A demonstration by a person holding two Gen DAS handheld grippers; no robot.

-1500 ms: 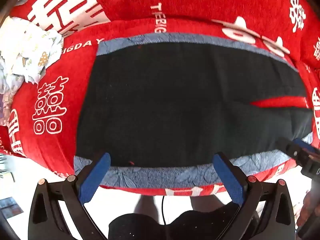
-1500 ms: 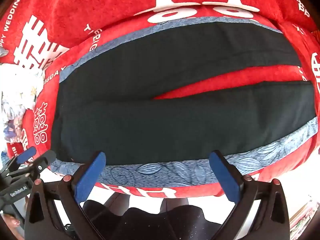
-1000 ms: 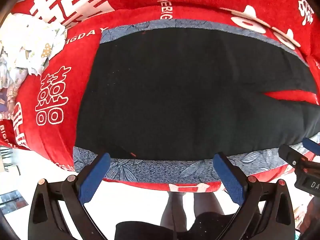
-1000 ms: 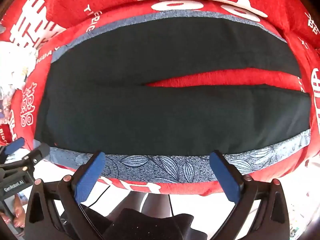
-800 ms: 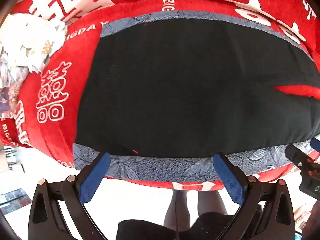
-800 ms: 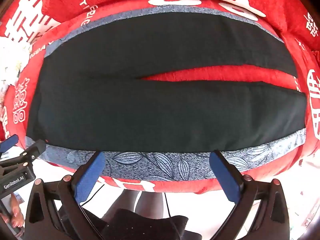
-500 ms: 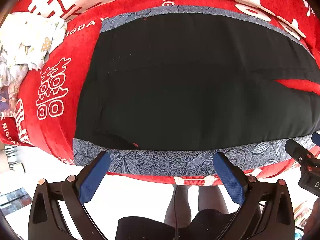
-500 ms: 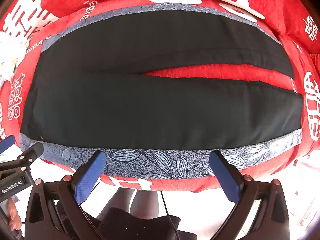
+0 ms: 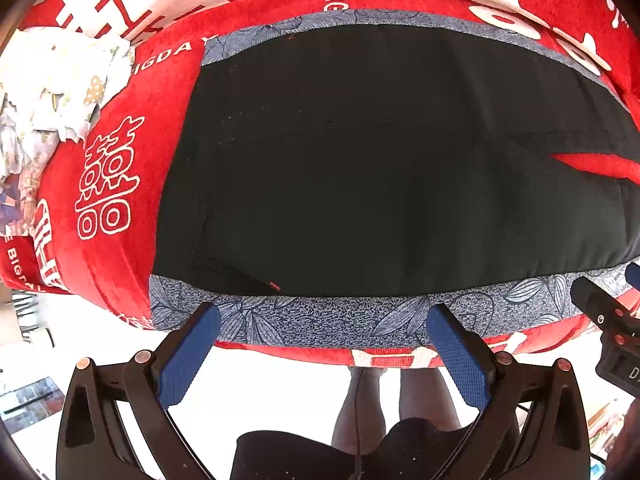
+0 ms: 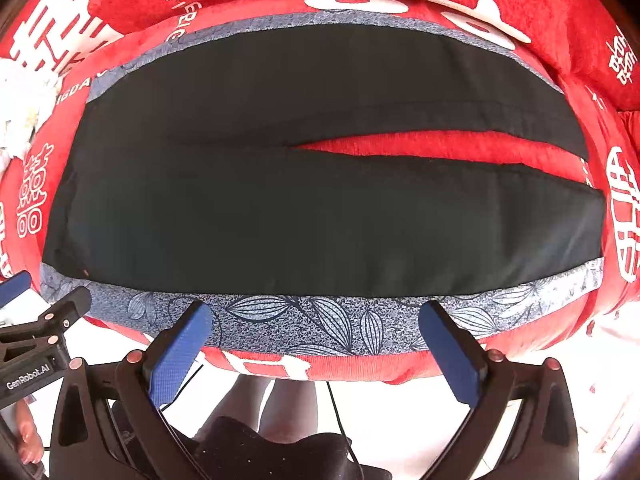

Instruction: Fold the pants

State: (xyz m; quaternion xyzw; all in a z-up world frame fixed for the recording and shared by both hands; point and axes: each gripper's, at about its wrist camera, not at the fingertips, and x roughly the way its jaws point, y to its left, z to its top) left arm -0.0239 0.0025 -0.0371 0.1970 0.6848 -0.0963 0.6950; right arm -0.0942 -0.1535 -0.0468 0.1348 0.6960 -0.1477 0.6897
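Note:
Black pants (image 9: pixel 380 168) lie flat on a blue-grey leaf-patterned cloth (image 9: pixel 328 320) over a red cushion. The waistband is at the left, the two legs run to the right with a red gap between them (image 10: pixel 440 146). My left gripper (image 9: pixel 320 336) is open and empty, just above the cloth's near edge by the waist end. My right gripper (image 10: pixel 316 334) is open and empty at the near edge beside the near leg (image 10: pixel 320 228). Each gripper shows at the edge of the other's view, the right one (image 9: pixel 608 316) and the left one (image 10: pixel 44 320).
The red cushion (image 9: pixel 104 160) with white lettering reaches past the pants on all sides. A crumpled white floral cloth (image 9: pixel 52 92) lies at the far left. The person's legs (image 10: pixel 280 408) and a white floor are below the cushion's front edge.
Both grippers have moved forward toward the near edge of the pants, so the pants and patterned cloth fill more of each view. Both stay open.

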